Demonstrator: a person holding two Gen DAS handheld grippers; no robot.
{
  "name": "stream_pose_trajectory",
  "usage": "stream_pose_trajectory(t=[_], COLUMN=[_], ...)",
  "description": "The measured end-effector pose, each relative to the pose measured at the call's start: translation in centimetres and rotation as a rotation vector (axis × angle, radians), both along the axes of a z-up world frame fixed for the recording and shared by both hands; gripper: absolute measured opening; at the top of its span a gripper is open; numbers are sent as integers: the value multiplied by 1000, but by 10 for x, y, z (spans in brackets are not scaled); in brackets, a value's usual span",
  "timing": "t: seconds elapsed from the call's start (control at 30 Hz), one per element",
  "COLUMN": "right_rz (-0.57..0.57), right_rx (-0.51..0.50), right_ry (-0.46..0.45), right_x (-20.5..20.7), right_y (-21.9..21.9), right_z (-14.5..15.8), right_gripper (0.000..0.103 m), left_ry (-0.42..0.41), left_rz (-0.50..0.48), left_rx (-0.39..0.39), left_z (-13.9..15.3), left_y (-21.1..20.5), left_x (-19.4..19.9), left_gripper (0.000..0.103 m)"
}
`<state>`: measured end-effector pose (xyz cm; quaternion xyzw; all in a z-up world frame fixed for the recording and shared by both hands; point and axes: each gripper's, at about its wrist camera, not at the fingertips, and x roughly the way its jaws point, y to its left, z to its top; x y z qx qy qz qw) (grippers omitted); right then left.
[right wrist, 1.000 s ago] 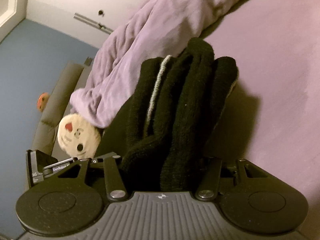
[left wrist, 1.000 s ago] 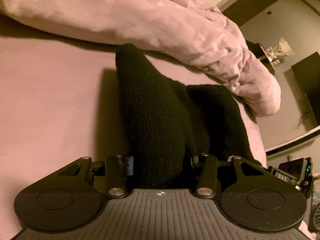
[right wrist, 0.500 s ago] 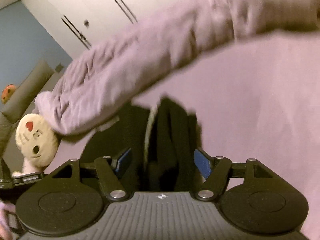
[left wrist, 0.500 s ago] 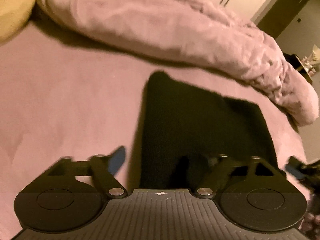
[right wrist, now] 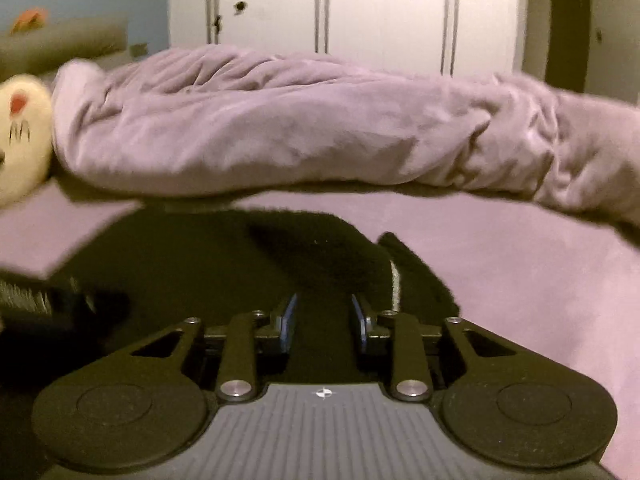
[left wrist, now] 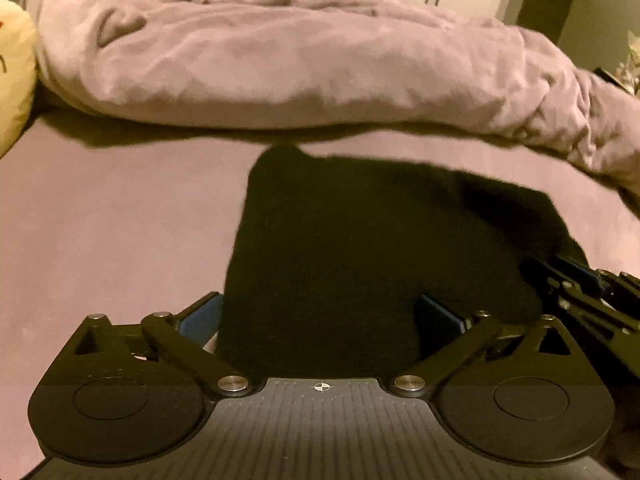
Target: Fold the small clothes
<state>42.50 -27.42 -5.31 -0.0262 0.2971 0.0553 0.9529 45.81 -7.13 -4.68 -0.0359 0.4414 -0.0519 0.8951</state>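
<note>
The black knit garment (left wrist: 380, 248) lies low-centre between the opening left gripper (left wrist: 318, 316) pads (none pressing it), while the right gripper (right wrist: 323, 316) is closing over its near edge.

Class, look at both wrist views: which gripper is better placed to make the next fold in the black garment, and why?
Probably the right gripper: its jaws are closing around a raised fold of the black garment. The left gripper is opening, its fingers spread wide of the cloth.
</note>
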Motion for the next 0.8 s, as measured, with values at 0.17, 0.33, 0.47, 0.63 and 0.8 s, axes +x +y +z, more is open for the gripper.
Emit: stream_pose_trajectory(t=[0.17, 0.33, 0.47, 0.63, 0.8], right_rz=[-9, -11, -8, -4, 2], right_rx=[-13, 21, 39, 34, 50], right_ry=[-33, -43, -59, -60, -45], right_x=[1, 3, 3, 5, -1], right_y=[4, -1, -5, -4, -3], right_z=[-13, -18, -25, -25, -15], right_gripper=[27, 27, 27, 27, 32], left_ry=[27, 51, 61, 63, 147], left_rz=[3, 11, 27, 43, 81], left_rx=[3, -43, -89, -120, -176], left_z=[-12, -18, -23, -25, -20], left_y=[-1, 5, 9, 13, 23], left_x=[7, 10, 11, 9, 9], left_gripper=[103, 103, 103, 103, 103])
